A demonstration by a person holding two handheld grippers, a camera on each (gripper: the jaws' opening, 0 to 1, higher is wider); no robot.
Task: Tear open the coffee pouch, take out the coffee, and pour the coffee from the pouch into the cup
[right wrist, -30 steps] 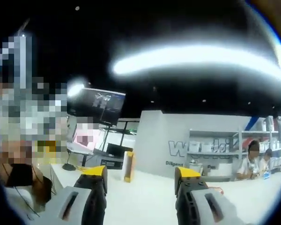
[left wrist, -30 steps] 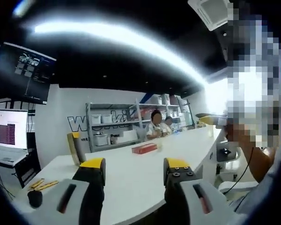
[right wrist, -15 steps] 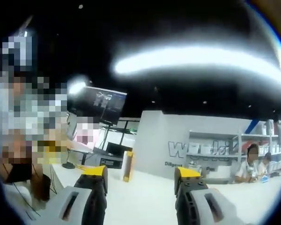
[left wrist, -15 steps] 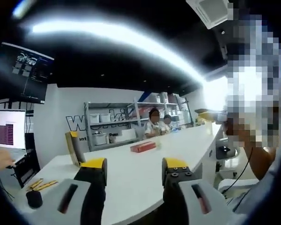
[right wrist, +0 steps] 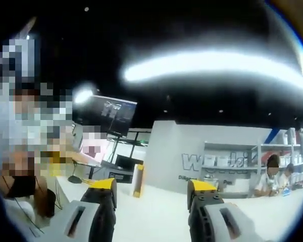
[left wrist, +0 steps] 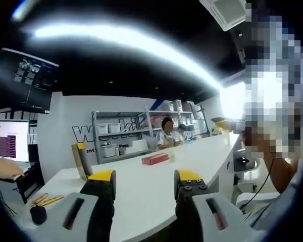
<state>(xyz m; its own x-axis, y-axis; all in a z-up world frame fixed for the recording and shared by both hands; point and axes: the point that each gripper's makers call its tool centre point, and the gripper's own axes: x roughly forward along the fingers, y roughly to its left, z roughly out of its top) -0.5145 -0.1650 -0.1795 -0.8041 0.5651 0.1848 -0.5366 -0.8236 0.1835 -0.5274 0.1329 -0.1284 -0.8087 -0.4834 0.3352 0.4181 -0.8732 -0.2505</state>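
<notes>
1. The long white table [left wrist: 141,194] is the biggest thing I see, and it stretches far away from me in the left gripper view
2. In the right gripper view the white table top [right wrist: 151,212] lies under my fingers too
3. Grey shelves [left wrist: 126,136] with white boxes stand by the back wall, and two people sit near them at the far end of the table
4. A dark screen [left wrist: 25,78] hangs high on the wall, and a bright screen [left wrist: 10,141] stands below it
5. My left gripper [left wrist: 144,182] is wide apart and holds nothing
6. My right gripper [right wrist: 152,190] is wide apart too, with nothing in it
7. A tall brown and yellow pouch [left wrist: 81,159] stands upright on the table, near my left fingers but not touching them; in the right gripper view it [right wrist: 138,180] stands between my two fingers, farther back
8. A flat red box [left wrist: 155,159] lies in the middle of the table
9. A small black thing [left wrist: 38,214] sits at the table's near edge, just beside two yellow sticks [left wrist: 46,199]
</notes>
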